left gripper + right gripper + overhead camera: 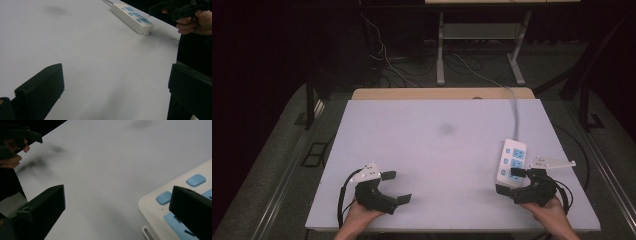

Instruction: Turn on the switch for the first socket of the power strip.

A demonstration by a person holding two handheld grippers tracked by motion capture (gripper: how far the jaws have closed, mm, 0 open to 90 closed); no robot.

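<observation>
L claw (396, 187) sat at lower left of the high view near the counter (437, 150) front edge, jaws spread, nothing btwn them. R claw (511, 181) at lower right, also released, one jaw over the near end of the white power strip (511, 161) by the right edge. Wide bare surface btwn the two.

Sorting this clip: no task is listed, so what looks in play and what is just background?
Likely in play:
white power strip
right gripper, open at its near end
left gripper, open

Background:
white table
grey smudge
floor cables
</observation>
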